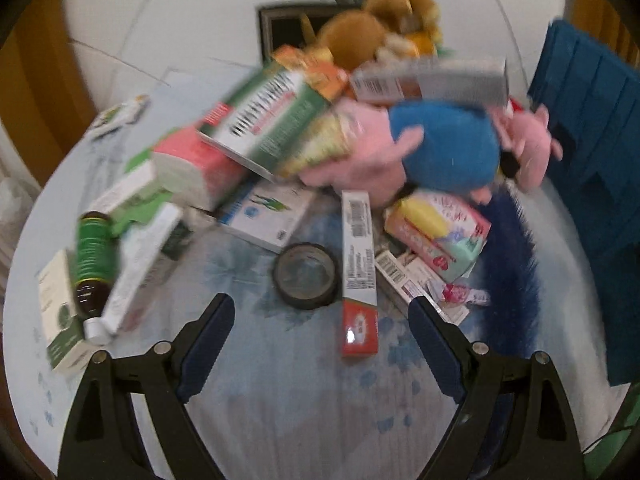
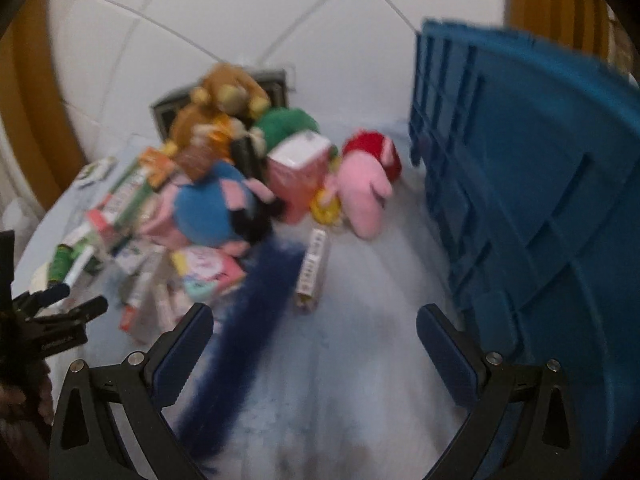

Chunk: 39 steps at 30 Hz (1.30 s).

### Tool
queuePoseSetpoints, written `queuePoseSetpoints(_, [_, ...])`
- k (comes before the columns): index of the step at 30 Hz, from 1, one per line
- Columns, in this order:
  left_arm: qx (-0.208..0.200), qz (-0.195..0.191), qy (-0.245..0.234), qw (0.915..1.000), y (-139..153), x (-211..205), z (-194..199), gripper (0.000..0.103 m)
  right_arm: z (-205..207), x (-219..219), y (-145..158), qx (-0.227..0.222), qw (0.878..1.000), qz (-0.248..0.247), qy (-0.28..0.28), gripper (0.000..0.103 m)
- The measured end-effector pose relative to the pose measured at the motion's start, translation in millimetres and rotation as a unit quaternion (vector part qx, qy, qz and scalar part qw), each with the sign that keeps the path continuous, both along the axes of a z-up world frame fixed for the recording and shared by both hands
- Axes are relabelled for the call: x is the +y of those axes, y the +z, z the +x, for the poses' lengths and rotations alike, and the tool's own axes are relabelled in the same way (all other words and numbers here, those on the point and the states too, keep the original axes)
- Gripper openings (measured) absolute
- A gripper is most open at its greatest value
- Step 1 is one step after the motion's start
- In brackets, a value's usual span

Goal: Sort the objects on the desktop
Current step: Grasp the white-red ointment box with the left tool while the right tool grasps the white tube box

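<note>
Left gripper (image 1: 320, 312): your nearest tool in the left wrist view; its jaws stand wide apart and hold nothing, hovering low over the surface (image 1: 304, 400) and aimed at the pile.
Between its fingers: a roll of dark tape (image 1: 305, 274) lies flat, with a long red-ended box (image 1: 359, 272) just beside it on the right.
Left of the pile: a dark bottle with a green label (image 1: 91, 262) rests tilted across white and green boxes.
Pile: you face a blue and pink plush toy (image 1: 432, 148) leaning on a green and white carton (image 1: 272, 120), with a brown plush toy (image 1: 380, 24) behind them.
Right gripper (image 2: 314, 328): your jaws are spread wide and empty, held above bare surface, pointing between the pile and the crate.
Blue crate (image 2: 532, 208): it stands at your right, apart from the pile.
Blue fluffy strip (image 2: 248, 320): it runs from the pile toward your right gripper's left finger.
Pink and red plush toy (image 2: 370, 184): it lies beside the crate's near corner, with a small upright-printed box (image 2: 312, 272) in front of it.
Sharpness: both views are blurred, so you cannot read any label.
</note>
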State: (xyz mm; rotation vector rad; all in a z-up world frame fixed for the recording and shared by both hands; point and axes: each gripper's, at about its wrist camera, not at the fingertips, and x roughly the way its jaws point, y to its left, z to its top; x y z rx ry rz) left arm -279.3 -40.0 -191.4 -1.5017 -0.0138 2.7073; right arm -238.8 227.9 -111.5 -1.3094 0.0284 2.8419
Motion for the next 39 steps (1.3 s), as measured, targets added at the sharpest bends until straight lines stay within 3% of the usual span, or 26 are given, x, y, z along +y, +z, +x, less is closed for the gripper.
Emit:
queuePoseSetpoints(1, [-0.009,0.002,-0.006,0.9999,-7,4,-6,0.078,-8,5,-9,-0.01,1.0,-0.003,-0.008,0.103])
queuePoseSetpoints(3, [-0.024,0.003,-0.016,0.9996,-17,9,-14,0.059,-17,10,-19,-0.024,1.0,-0.007,-0.012,0.103])
queuePoseSetpoints(6, [-0.051,0.008,-0.024,0.9984,-33,13,-27,0.04,-34,14,-39,-0.05,0.999,-0.011,-0.015,0.103])
queuePoseSetpoints(8, [-0.062,0.01,-0.025,0.9977,-40,14,-33,0.034,-43,14,-51,-0.066,0.998,-0.011,-0.012,0.103])
queuePoseSetpoints(16, [-0.073,-0.002,-0.014,0.9972,-55,18,-55,0.034,-84,21,-89,-0.117,0.993,-0.018,-0.028,0.1])
queuePoseSetpoints(19, [-0.075,-0.008,-0.015,0.9971,-57,21,-58,0.033,-97,19,-100,-0.131,0.991,-0.019,-0.024,0.077])
queuePoseSetpoints(23, [-0.077,-0.006,-0.014,0.9969,-56,20,-58,0.033,-111,16,-117,-0.149,0.988,-0.026,-0.018,0.07])
queuePoseSetpoints(26, [-0.079,-0.006,-0.014,0.9967,-55,20,-57,0.033,-120,15,-126,-0.158,0.987,-0.03,-0.016,0.053])
queuePoseSetpoints(28, [-0.08,-0.006,-0.014,0.9967,-53,19,-55,0.033,-125,15,-133,-0.165,0.986,-0.025,-0.018,0.029])
queuePoseSetpoints(31, [-0.076,-0.003,-0.012,0.997,-45,17,-49,0.032,-125,19,-131,-0.159,0.987,-0.03,-0.02,0.018])
queuePoseSetpoints(39, [-0.039,-0.004,-0.01,0.9992,-9,14,-19,0.032,-95,19,-95,-0.127,0.992,-0.026,-0.009,0.018])
